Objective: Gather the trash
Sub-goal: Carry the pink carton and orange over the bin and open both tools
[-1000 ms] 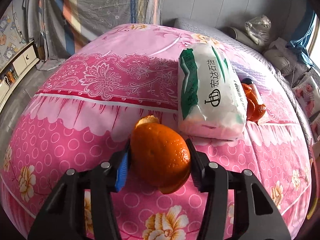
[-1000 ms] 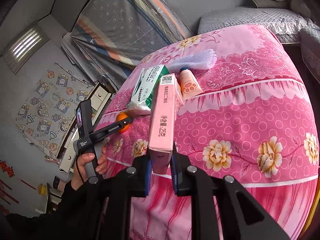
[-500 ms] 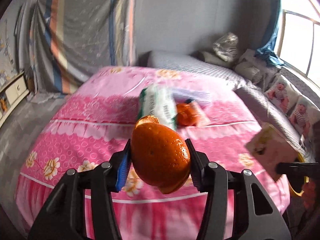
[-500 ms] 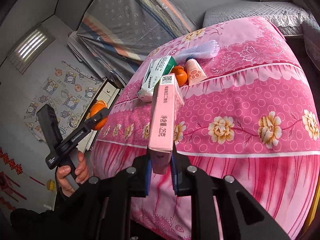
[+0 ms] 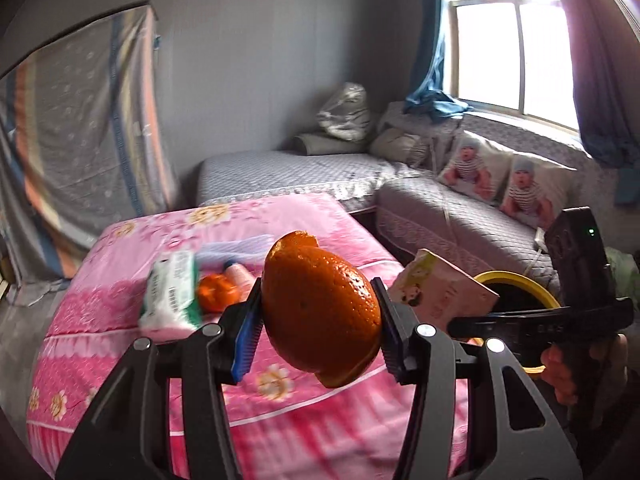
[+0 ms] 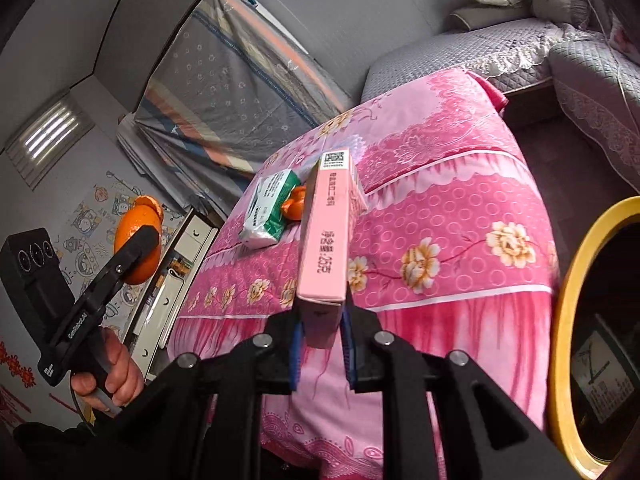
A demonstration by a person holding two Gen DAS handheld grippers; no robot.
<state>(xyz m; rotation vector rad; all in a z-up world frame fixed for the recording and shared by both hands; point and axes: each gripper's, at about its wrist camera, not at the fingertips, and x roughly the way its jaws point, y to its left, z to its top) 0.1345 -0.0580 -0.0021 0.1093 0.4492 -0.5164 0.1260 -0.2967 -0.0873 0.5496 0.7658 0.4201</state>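
Black left tool (image 5: 320,336) and right tool (image 6: 322,344), blue pads, silver screws, seemingly dark sleeve

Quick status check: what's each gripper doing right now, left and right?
Left gripper: shut on the orange peel.
Right gripper: shut on the pink box.

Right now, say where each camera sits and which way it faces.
Left wrist: behind the left gripper, shut on an orange peel; faces the bed, sofa, window; a hand shows.
Right wrist: behind the right gripper, shut on a pink box; faces the bed; a hand shows.
Both show the yellow-rimmed bin.
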